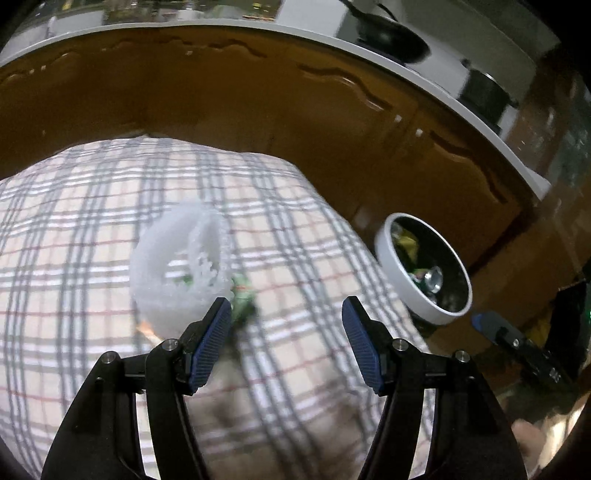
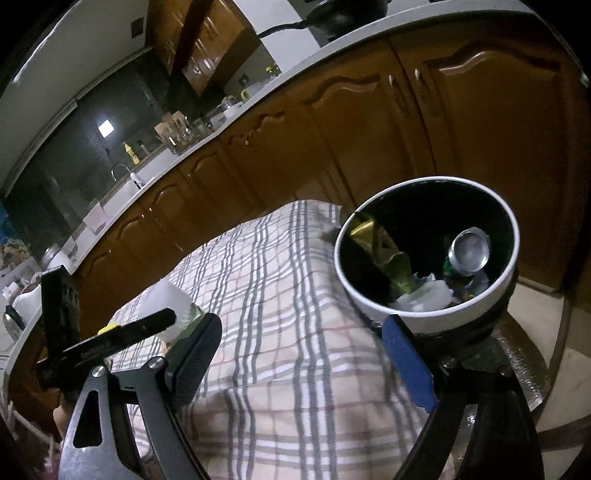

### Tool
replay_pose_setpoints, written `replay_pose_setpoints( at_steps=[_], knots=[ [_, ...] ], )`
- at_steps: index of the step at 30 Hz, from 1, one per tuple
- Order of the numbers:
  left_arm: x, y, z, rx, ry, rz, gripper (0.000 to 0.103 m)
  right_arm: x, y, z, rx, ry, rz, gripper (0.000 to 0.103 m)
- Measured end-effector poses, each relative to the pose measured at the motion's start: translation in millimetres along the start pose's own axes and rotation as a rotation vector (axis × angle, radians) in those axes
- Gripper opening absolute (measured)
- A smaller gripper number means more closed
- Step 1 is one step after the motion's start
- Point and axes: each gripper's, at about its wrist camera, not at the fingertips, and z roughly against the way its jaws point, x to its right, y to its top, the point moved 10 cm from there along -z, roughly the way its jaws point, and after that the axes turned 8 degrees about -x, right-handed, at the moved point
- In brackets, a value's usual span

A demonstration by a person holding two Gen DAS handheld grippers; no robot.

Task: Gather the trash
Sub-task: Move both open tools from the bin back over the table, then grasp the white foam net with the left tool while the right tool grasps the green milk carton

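Note:
A white foam net sleeve (image 1: 177,266) lies on the plaid tablecloth (image 1: 92,221), with a crumpled green wrapper (image 1: 242,295) at its right side. My left gripper (image 1: 286,325) is open and empty just above and in front of them. The sleeve also shows in the right wrist view (image 2: 168,299), far left. A white-rimmed trash bin (image 1: 400,280) stands off the table's right edge, holding a can (image 2: 469,251), wrappers and paper. My right gripper (image 2: 303,350) is open and empty above the cloth, its right finger near the bin (image 2: 369,295).
Brown kitchen cabinets (image 2: 369,122) under a white counter run behind the table. The other gripper's black body (image 2: 92,343) shows at the left in the right wrist view. A frying pan (image 1: 391,33) sits on the counter. Floor lies beyond the bin.

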Motion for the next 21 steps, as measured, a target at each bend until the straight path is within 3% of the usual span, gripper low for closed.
replay_pose_setpoints(
  at_steps=[12, 21],
  knots=[
    [-92.5, -8.1, 34.9, 0.044, 0.077, 0.133, 0.063, -69.7, -6.8, -47.1, -0.084, 0.071, 0.103, 0.09],
    [-125.4, -1.2, 35.9, 0.041, 0.093, 0.173, 0.063, -104.4, -14.6, -85.0, -0.157, 0.115, 0.144, 0.09]
  ],
)
